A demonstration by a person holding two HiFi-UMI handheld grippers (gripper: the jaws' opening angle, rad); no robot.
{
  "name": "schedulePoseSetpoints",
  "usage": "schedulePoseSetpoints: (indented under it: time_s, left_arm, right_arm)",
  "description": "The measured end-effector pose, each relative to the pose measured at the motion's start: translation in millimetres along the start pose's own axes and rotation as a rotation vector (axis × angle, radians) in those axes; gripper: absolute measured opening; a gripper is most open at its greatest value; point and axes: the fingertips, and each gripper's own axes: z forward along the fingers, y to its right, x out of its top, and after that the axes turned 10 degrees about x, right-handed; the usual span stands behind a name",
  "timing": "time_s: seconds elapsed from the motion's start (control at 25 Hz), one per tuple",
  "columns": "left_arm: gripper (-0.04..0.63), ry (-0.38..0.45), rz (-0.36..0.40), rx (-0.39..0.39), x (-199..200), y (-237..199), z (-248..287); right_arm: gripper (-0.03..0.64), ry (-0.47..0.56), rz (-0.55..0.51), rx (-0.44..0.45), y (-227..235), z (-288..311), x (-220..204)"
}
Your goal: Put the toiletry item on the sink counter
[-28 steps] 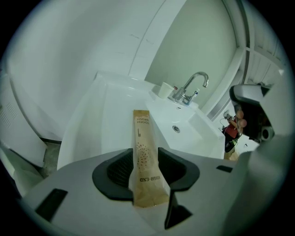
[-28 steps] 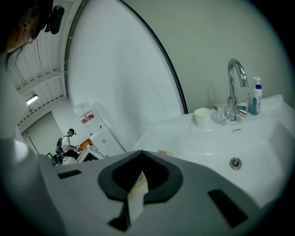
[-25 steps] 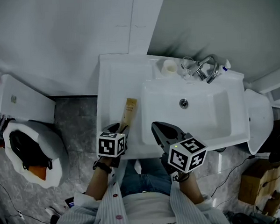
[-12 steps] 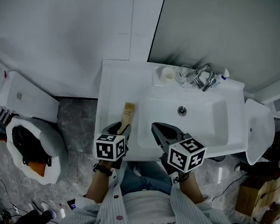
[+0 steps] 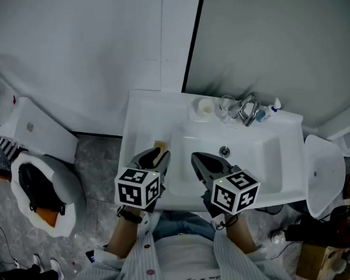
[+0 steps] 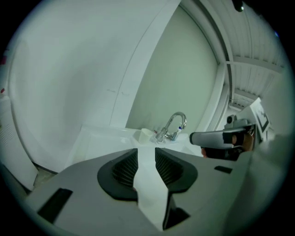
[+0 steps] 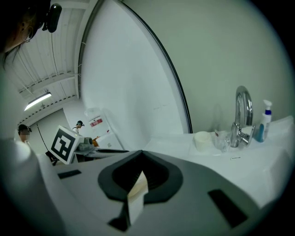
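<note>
The toiletry item [image 5: 159,146] on the sink counter [image 5: 136,116] looks light and stiff, suiting a mid-length grip; the left gripper [image 6: 146,156], jaws just narrowing, stands apart and empty, the right gripper [image 7: 138,182] closed.

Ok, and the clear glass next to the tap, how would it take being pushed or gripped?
The glass looks thin and see-through, so it is probably light and breakable under a hard squeeze. It stands upright on the smooth white counter, so a push would likely slide it. The tap is close, so it might knock that.
</note>
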Motion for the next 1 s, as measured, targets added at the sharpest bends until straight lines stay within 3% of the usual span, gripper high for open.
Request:
schedulePoseSetpoints:
  time_s: [0.28,0.56,1.0]
  left_arm:
    - [0.055,0.102,0.050,-0.073,45.6,31.7,-15.6]
    - [0.029,0.165,0.092,-0.162,75.2,62.4,-33.0]
    - [0.020,0.199,0.163,-0.284,79.5,105.1,-36.4]
  right_arm:
    - [0.009,0.052,-0.035,-0.012,4.3,-10.5,23.6]
    - [0.009,0.099,-0.065,-0.024,1.5,-25.4,44.4]
    - [0.008,0.115,-0.092,-0.050,5.5,-46.3,53.3]
